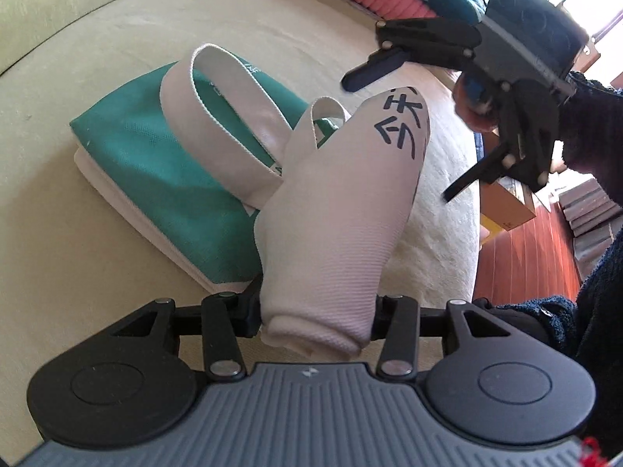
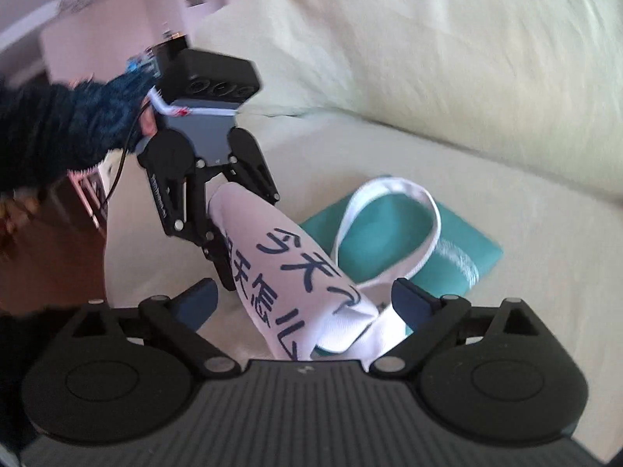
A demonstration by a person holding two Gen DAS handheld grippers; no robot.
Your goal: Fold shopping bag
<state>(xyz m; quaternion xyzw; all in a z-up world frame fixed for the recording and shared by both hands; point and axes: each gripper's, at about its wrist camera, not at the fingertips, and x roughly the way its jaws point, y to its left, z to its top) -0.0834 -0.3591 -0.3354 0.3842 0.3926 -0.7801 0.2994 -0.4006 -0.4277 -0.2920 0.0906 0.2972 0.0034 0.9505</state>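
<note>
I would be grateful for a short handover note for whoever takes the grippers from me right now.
Left gripper: shut on the white printed end of the shopping bag, held raised off the sofa.
Right gripper: open, holding nothing, hovering at the far end of that raised flap.
Bag: teal part lies partly folded on the sofa, white handles looped on top.
Done: first folds.
Left: probably lay the white flap over the teal part, tuck the handles, flatten.
</note>
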